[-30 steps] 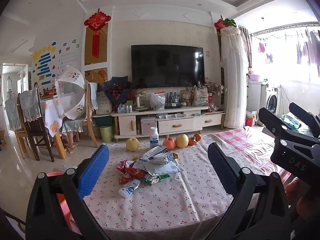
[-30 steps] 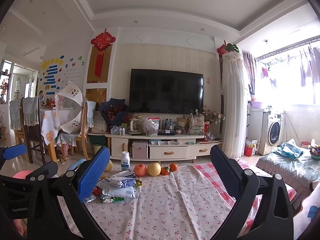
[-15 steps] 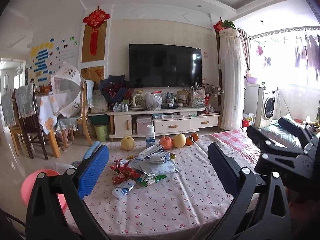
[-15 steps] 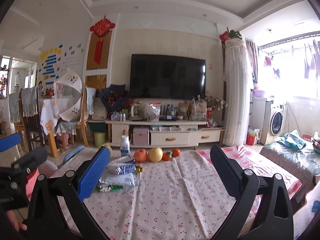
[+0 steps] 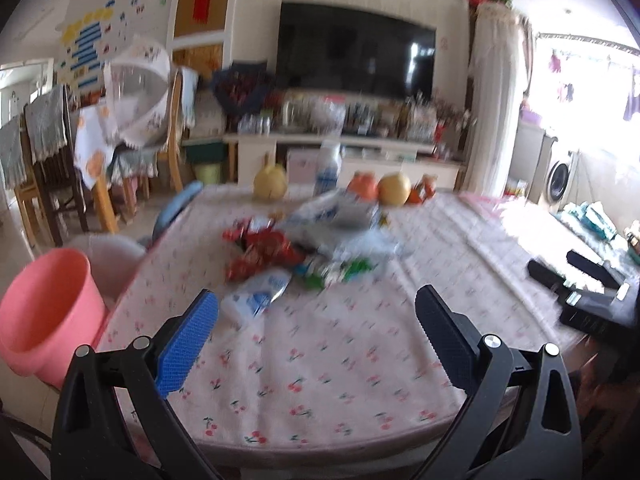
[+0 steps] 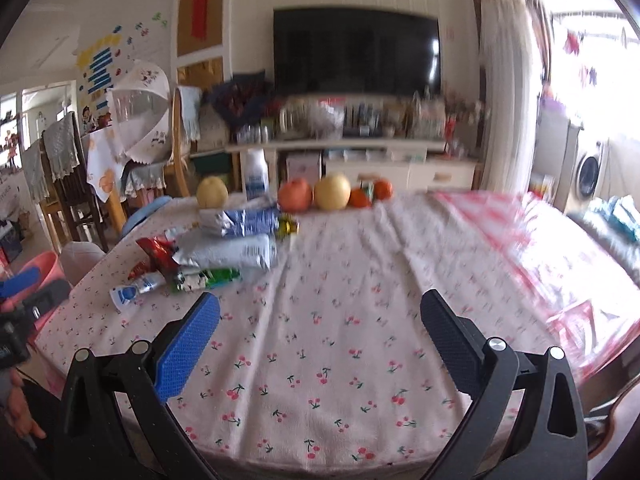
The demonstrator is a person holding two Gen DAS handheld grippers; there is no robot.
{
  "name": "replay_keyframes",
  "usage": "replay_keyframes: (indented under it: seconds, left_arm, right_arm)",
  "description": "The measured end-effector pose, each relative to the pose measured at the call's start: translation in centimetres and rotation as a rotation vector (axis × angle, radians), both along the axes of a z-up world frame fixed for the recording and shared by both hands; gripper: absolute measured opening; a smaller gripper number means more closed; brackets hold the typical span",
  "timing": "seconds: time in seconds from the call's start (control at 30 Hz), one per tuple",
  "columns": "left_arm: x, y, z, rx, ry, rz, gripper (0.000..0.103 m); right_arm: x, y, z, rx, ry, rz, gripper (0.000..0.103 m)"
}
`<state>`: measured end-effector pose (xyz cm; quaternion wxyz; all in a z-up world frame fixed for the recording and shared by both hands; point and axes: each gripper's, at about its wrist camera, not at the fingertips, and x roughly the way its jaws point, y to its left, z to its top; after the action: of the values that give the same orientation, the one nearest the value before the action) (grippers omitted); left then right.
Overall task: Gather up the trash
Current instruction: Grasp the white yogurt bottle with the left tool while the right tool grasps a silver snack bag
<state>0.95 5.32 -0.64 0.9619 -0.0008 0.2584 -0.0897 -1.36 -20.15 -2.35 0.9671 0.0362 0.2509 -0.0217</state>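
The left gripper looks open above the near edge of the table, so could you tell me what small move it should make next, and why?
Probably ease the left gripper forward toward the white pouch, the nearest piece in the wrapper pile. It is open and empty, with bare tablecloth between it and the pouch, and the pink bin stands beside the table.

Cherry-print tablecloth (image 6: 320, 340) on table, wrapper pile (image 6: 224, 248), fruit row (image 6: 332, 196), bottle (image 6: 256, 176)

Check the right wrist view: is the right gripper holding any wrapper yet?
No, the right gripper is open and empty above the tablecloth; the wrappers lie ahead, untouched.
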Motion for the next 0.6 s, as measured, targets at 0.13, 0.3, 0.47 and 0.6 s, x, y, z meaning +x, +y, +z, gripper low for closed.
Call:
replay_keyframes:
  seconds: [0.13, 0.3, 0.47, 0.6]
  left_arm:
    - [2.5, 1.6, -2.2, 0.003, 0.076, -0.001, 0.099]
    - [5.8, 3.4, -3.9, 0.006, 0.151, -0.005, 0.098]
    - [9.0, 4.7, -4.8, 0.005, 0.196, -0.018, 0.092]
    - [10.9, 4.5, -5.5, 0.033, 0.221, -0.037, 0.087]
  right_arm:
    - [2.9, -0.8, -1.2, 0.079, 0.052, 0.041, 0.099]
    - [6.6, -0.6, -2.8, 0.252, 0.139, 0.159, 0.099]
    - [9.6, -0.1, -4.0, 0.448, 0.196, 0.272, 0.097]
    - [11.7, 0.5, -4.8, 0.585, 0.227, 0.340, 0.085]
